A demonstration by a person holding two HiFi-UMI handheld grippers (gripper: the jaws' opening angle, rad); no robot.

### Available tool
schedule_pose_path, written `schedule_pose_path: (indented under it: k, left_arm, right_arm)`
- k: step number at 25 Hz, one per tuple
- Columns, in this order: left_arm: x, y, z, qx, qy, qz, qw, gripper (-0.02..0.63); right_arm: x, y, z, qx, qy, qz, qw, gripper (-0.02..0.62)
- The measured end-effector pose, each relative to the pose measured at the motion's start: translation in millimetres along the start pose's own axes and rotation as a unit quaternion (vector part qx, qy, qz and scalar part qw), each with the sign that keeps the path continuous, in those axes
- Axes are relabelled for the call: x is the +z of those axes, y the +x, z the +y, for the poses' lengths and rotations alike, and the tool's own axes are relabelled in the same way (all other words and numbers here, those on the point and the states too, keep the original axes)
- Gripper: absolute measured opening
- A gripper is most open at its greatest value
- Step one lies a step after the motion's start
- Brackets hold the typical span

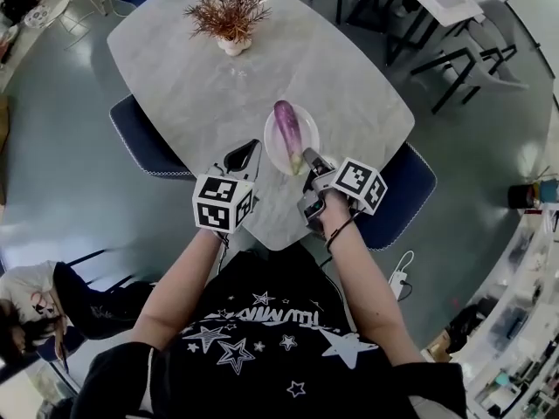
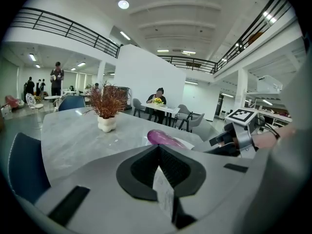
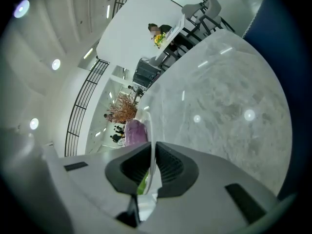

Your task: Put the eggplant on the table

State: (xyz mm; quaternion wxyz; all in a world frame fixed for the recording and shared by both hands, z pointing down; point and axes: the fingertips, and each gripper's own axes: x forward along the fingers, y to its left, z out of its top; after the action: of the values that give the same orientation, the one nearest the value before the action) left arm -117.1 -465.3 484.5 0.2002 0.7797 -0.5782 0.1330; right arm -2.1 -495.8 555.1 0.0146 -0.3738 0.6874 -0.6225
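My right claw (image 3: 152,150) pinches the plate (image 1: 272,147) rim by the table's (image 1: 192,77) near edge. I should hold it level so the eggplant (image 1: 287,127) can't roll. Left claw (image 1: 245,158) closed, empty.

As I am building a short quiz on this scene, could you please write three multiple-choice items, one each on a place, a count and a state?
1. Where on the table does the eggplant lie?
A. on the bare top
B. on the plate
C. against the plant

2. How many plants stand on the table?
A. one
B. two
C. three

3. What is the right gripper doing?
A. open above the table
B. shut on the plate's rim
C. shut on the eggplant

Answers:
1 B: the head view shows it lying across the plate.
2 A: only one plant is there.
3 B: the right gripper view shows the white rim between its closed jaws.
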Motion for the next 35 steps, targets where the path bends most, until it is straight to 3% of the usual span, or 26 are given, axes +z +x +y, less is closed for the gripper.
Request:
schedule_pose_path:
  k: [5,11,18,28,35]
  left_arm:
    - [-1.5,21.1,10.5,0.021,-0.006,0.020,0.9996,0.006]
    - [4.1,40.0,29.1,0.024,-0.005,0.033,0.9992,0.006]
    - [-0.7,73.0,59.5,-0.017,0.014,0.055,0.9982,0.006]
    - [-2.5,104.2,91.3,-0.075,0.026,0.081,0.9935,0.006]
    - [-7.5,113.6,101.2,-0.099,0.029,0.094,0.9902,0.006]
  right_arm:
    - [9.4,27.8,-7.5,0.001,0.009,0.028,1.000,0.025]
    - [30.0,50.6,-11.5,-0.008,0.037,0.008,0.999,0.025]
    - [44.2,78.1,-22.9,-0.041,0.065,-0.038,0.996,0.025]
    - [56.9,104.2,-46.3,-0.091,0.122,-0.107,0.983,0.025]
    - [47.6,111.0,-51.5,-0.117,0.129,-0.123,0.977,0.025]
